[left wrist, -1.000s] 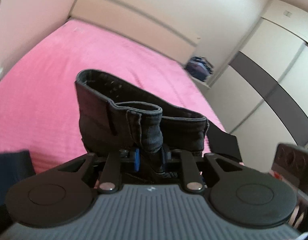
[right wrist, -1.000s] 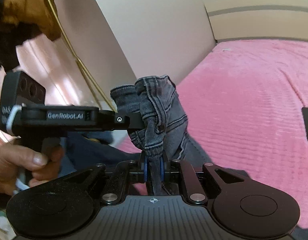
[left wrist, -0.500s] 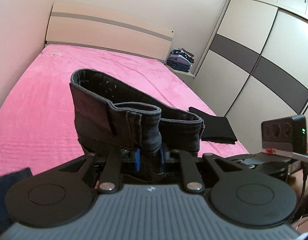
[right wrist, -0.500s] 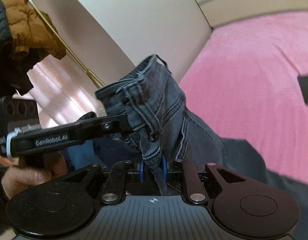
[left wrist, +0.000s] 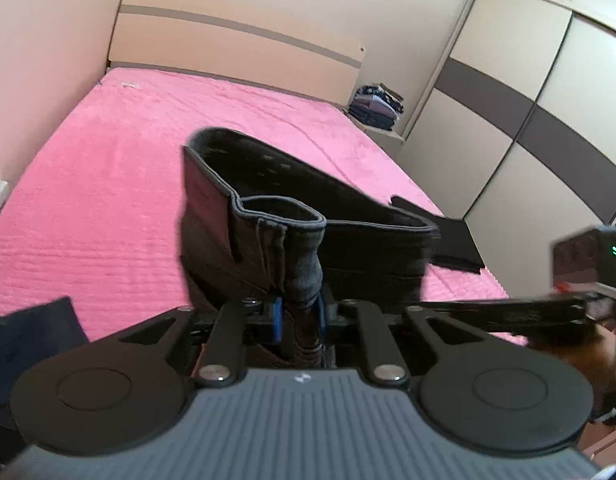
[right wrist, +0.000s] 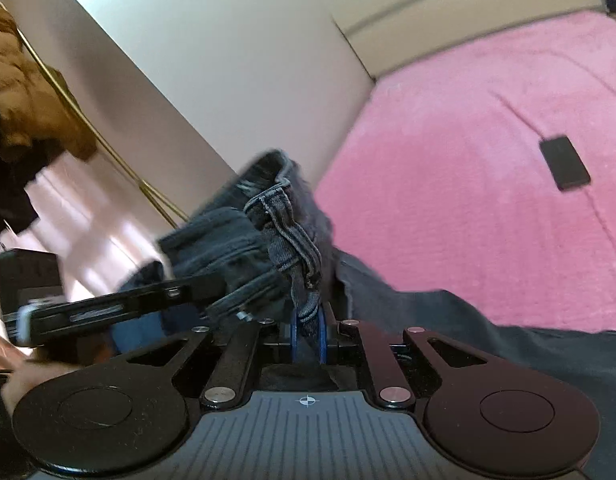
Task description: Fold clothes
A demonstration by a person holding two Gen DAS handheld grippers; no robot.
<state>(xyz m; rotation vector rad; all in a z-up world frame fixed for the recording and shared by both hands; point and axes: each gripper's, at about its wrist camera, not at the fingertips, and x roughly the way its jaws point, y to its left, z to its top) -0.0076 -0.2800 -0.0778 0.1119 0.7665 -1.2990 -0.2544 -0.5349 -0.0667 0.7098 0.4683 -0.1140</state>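
Both grippers pinch the waistband of the dark jeans [left wrist: 308, 216], held up above the near end of the pink bed [left wrist: 108, 184]. The left gripper [left wrist: 299, 312] clamps a bunched fold, and the right gripper [right wrist: 307, 332], its blue pads having just closed further, grips the denim by a belt loop.

Pink bed [left wrist: 108, 184] fills frame centre-left; folded black garment [left wrist: 455, 240] laid at right edge; dark cloth [left wrist: 32, 332] seen lower left.
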